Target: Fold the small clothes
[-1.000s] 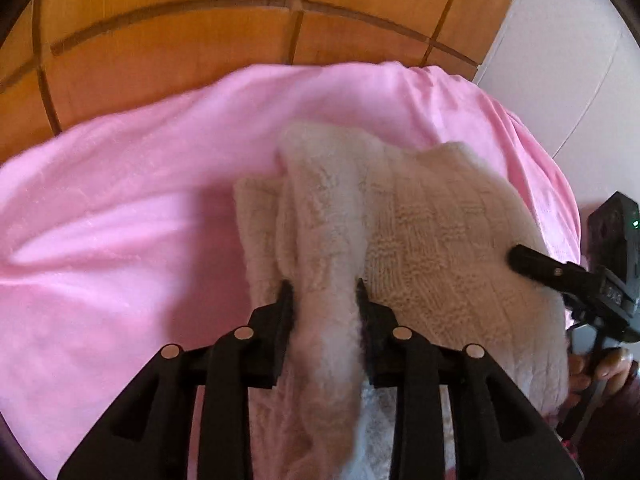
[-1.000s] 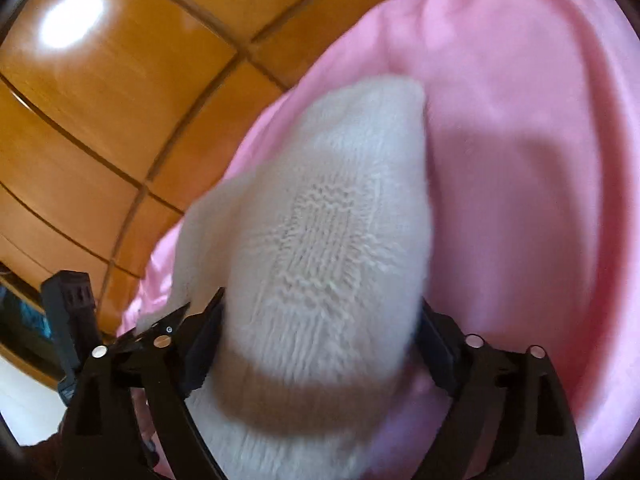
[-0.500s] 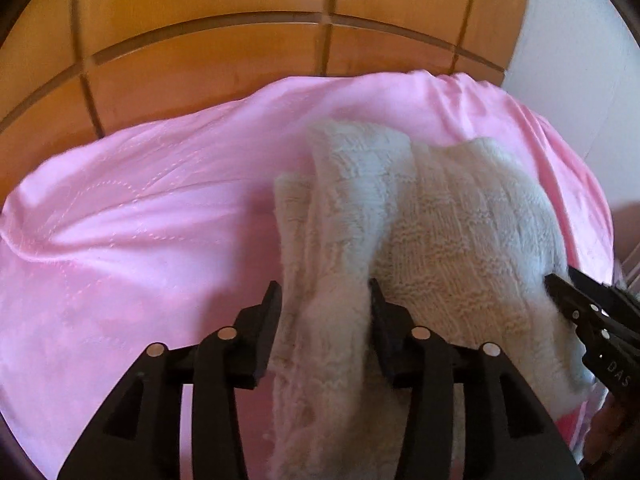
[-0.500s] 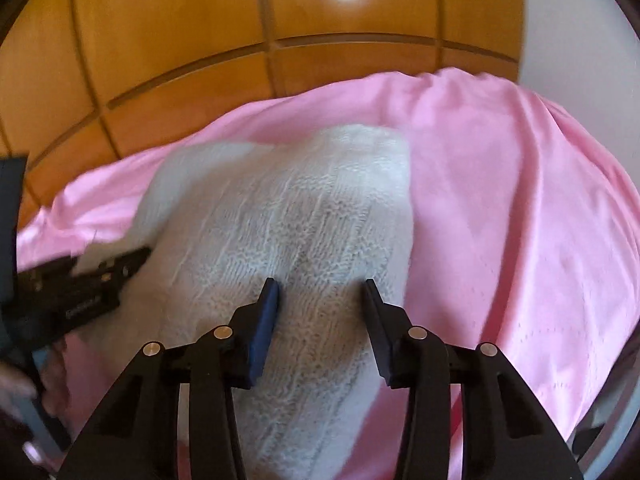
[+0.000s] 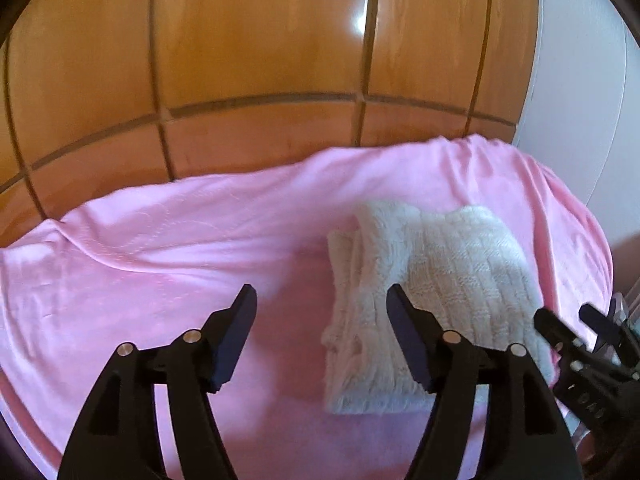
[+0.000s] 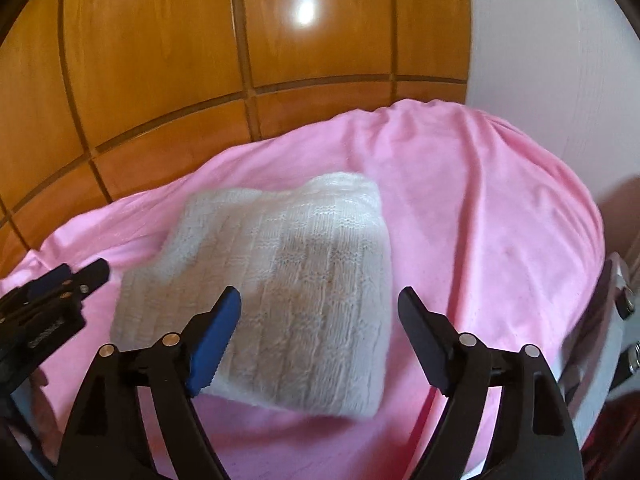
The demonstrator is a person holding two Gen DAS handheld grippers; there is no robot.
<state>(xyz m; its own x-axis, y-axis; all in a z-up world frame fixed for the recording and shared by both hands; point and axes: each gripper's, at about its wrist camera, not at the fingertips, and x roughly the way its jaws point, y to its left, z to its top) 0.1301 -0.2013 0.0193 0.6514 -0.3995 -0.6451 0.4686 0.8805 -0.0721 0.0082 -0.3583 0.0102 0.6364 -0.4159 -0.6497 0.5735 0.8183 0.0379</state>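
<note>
Knitwear (image 5: 448, 280), white and ribbed, lies folded into a neat block on the pink blanket (image 5: 160, 260). Both the left tool (image 5: 320, 332) and right tool (image 6: 318, 332) have just been opening; nothing sits between them. Folding looks finished.

The left gripper (image 5: 318, 308) hangs tilted downward, its jaws just opened wide with nothing pressed between them. The right gripper (image 6: 320, 312) tilts down likewise, jaws just reopened and spread apart, gripping nothing. The two sit side by side.
</note>
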